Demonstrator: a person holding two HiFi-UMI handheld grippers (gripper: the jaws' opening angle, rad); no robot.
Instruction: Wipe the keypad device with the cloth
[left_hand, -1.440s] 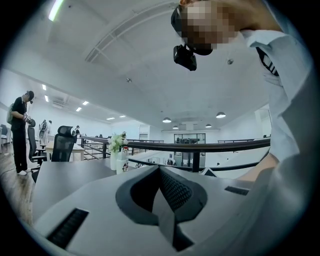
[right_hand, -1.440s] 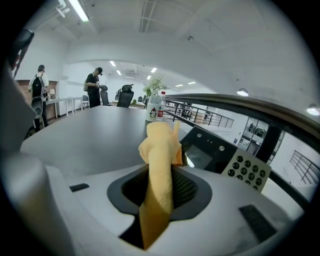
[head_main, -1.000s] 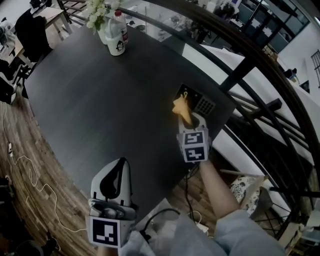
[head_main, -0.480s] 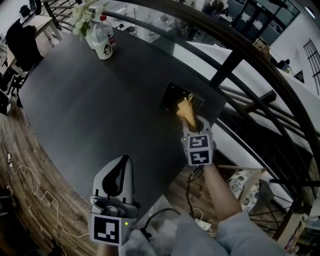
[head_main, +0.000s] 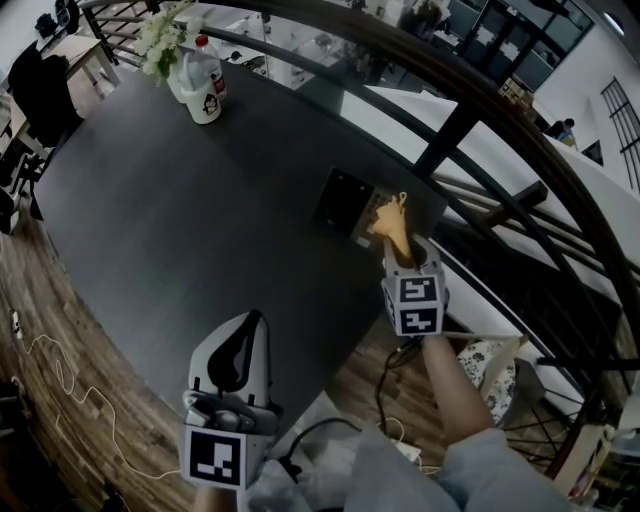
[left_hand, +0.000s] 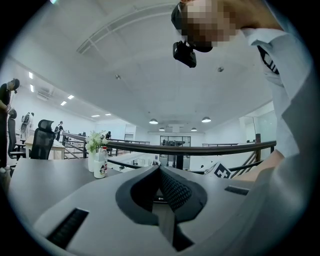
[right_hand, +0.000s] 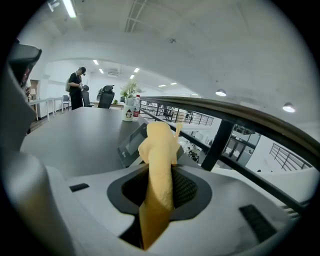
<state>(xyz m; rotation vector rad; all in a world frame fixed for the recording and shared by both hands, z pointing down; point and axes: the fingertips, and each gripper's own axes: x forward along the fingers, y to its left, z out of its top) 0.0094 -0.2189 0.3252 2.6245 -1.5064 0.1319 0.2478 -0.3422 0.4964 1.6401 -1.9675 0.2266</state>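
Right tool: pinching yellow cloth, poised over keypad device at far edge of table (contact unclear). Left tool: pressed together, empty, well apart. Wiping judged barely under way; device surface largely left.

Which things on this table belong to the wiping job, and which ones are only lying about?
Belong to the job:
- yellow cloth, clamped in the right gripper
- keypad device

Only lying about:
- bottle
- flowers
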